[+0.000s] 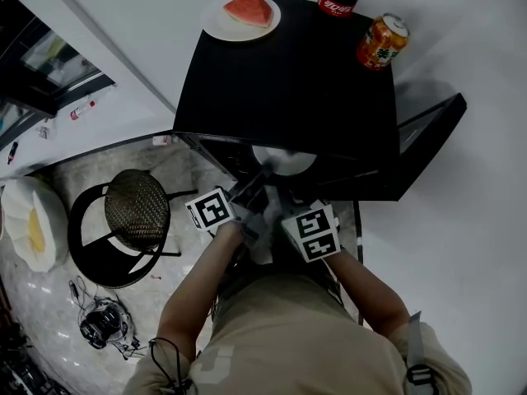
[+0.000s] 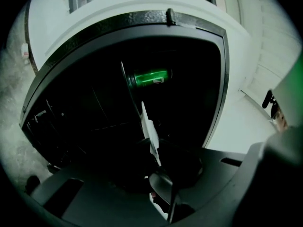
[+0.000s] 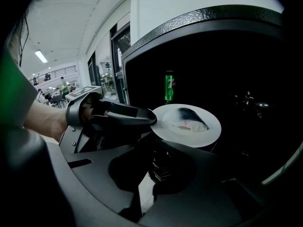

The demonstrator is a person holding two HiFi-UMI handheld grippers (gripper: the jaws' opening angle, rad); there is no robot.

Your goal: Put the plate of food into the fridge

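Inside, left claw (image 3: 151, 121) clamping food plate (image 3: 210, 132), right claw (image 3: 151, 175) closed empty, green can (image 3: 169, 86) behind.

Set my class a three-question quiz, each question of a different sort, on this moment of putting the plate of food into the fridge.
1. True or false: the left gripper is clamped on the rim of the white plate of food.
2. Which of these stands inside the fridge? A) a milk carton B) a green can C) a glass jar
3. Fill in: the second plate, on top of the fridge, carries a slice of ____.
Key: 1 true; 2 B; 3 watermelon.
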